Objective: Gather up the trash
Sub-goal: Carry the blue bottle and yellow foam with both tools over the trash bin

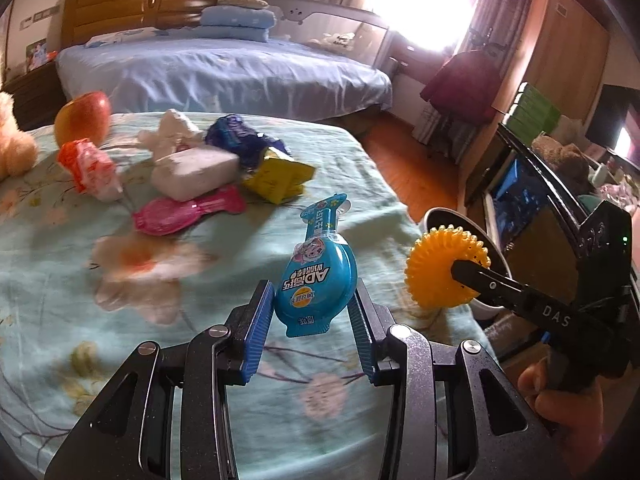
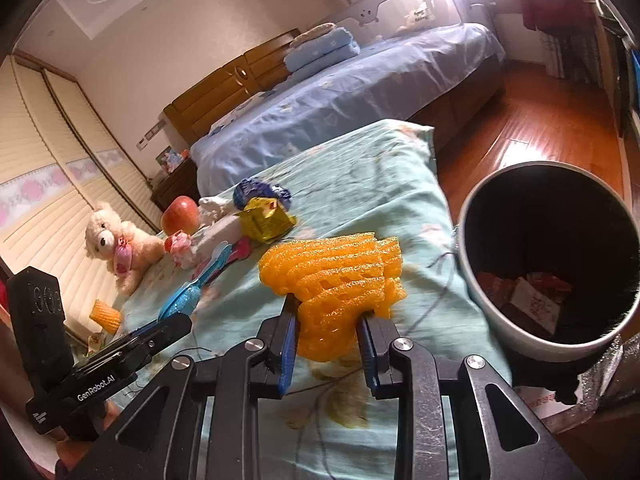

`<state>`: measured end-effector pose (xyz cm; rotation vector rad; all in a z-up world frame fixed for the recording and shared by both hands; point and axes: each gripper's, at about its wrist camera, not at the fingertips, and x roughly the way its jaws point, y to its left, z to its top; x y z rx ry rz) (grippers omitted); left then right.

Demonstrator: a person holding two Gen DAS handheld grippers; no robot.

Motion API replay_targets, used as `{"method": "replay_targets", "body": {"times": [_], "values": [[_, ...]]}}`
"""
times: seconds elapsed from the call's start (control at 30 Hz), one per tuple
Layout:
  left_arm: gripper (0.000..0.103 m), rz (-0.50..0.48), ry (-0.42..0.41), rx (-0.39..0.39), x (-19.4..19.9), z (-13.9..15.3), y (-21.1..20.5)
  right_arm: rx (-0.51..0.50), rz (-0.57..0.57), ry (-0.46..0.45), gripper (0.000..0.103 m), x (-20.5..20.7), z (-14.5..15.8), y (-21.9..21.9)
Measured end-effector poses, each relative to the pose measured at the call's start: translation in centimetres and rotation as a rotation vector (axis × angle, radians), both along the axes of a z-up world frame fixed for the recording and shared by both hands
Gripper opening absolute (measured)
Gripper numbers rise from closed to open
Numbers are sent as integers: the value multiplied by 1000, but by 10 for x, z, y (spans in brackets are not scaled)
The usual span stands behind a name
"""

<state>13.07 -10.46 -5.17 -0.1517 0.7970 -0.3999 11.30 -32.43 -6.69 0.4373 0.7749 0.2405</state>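
The blue snack packet (image 1: 316, 272) is pinched in the left gripper (image 1: 314, 300) fingers above the bed (image 1: 60, 280). Beside the bed's edge, the trash bin (image 2: 516, 320) stands near the orange foam net (image 2: 340, 280), pinched by the right gripper (image 2: 328, 332).

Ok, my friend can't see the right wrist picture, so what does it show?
The right gripper is shut on an orange foam net above a flowery bedspread, beside a trash bin. The left gripper holds a blue wrapper.
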Motion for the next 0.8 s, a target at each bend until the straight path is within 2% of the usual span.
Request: {"method": "replay_targets", "body": {"times": [0.73, 0.8], "values": [[35, -102, -28, -13, 3, 15, -58, -20, -97, -32, 27, -11, 11, -51], [17, -114, -22, -14, 5, 15, -63, -22, -105, -31, 27, -12, 10, -55]]}}
